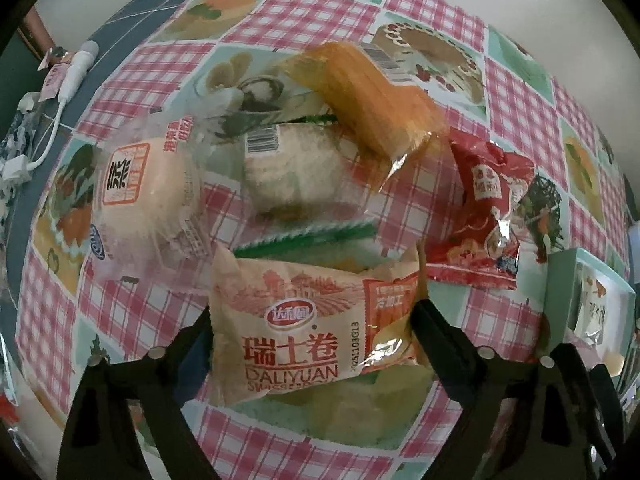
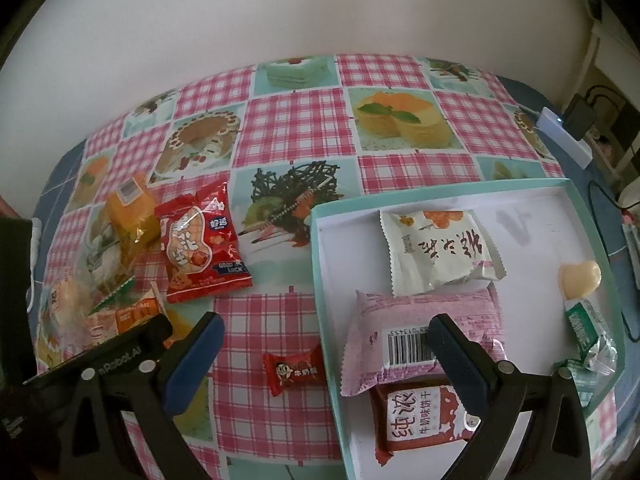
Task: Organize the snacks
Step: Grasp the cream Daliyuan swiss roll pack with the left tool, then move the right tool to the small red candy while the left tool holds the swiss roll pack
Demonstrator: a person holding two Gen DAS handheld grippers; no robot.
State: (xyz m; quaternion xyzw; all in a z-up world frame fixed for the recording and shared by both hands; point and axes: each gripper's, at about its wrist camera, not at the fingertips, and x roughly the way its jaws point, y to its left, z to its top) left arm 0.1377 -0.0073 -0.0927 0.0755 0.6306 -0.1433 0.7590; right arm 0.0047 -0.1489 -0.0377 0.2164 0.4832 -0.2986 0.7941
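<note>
Left claw [image 1: 312,332] straddles the Swiss roll packet [image 1: 304,320] on the surface [image 1: 48,320], jaws wide, pads apparently not pressing. Packet is light, soft and crushable: grip mid-body, gently.

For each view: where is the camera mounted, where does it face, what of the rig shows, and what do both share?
Left wrist: looks steeply down at the beige Swiss roll packet between the open left gripper.
Right wrist: looks down past the open right gripper at the teal-rimmed white tray.
Shared: the red peanut packet and the checked tablecloth.
</note>
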